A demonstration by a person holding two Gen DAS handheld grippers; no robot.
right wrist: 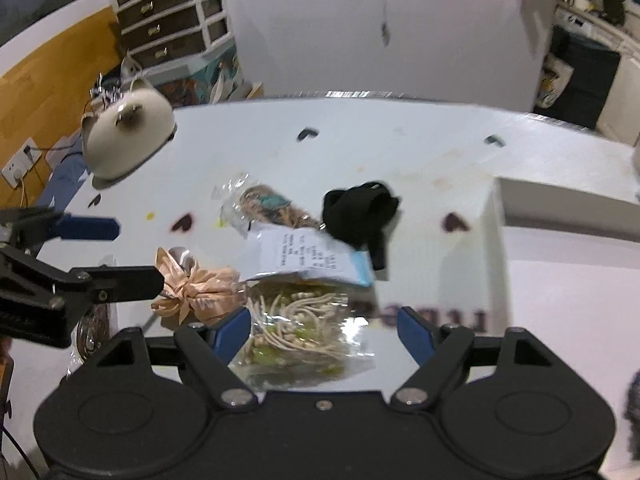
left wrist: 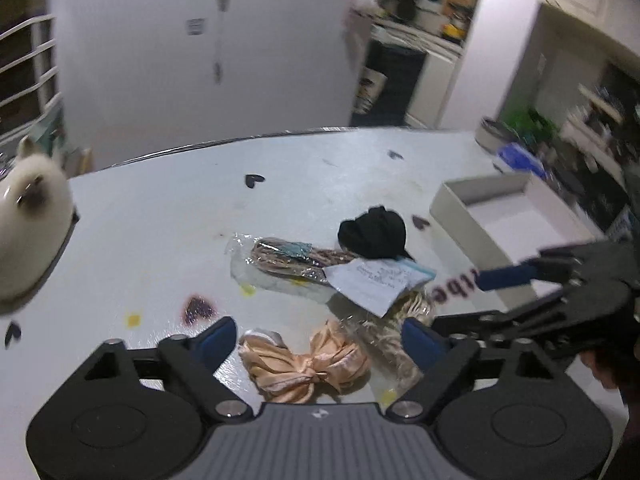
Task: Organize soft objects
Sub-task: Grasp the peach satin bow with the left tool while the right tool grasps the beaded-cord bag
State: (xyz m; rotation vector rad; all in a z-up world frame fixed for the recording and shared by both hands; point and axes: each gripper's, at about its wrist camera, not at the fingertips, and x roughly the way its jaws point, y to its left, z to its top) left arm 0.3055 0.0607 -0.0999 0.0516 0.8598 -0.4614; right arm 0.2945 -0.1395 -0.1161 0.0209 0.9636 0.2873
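Left tongs (left wrist: pixel 316 340) spread wide, holding nothing, poised over a peach satin bow (left wrist: pixel 306 364) lying on the white counter (left wrist: pixel 160 220). Right tongs (right wrist: pixel 322 330) likewise spread and empty, above a clear packet of beige cords (right wrist: pixel 296 332) just beside the bow. A printed paper slip (right wrist: pixel 308 258) rests across a second packet of brownish cords (left wrist: pixel 280 258), with a black cloth (left wrist: pixel 374 232) touching its far edge. An open white box (left wrist: pixel 508 216) stands at the right; a cream plush toy (right wrist: pixel 128 136) sits at the left edge.
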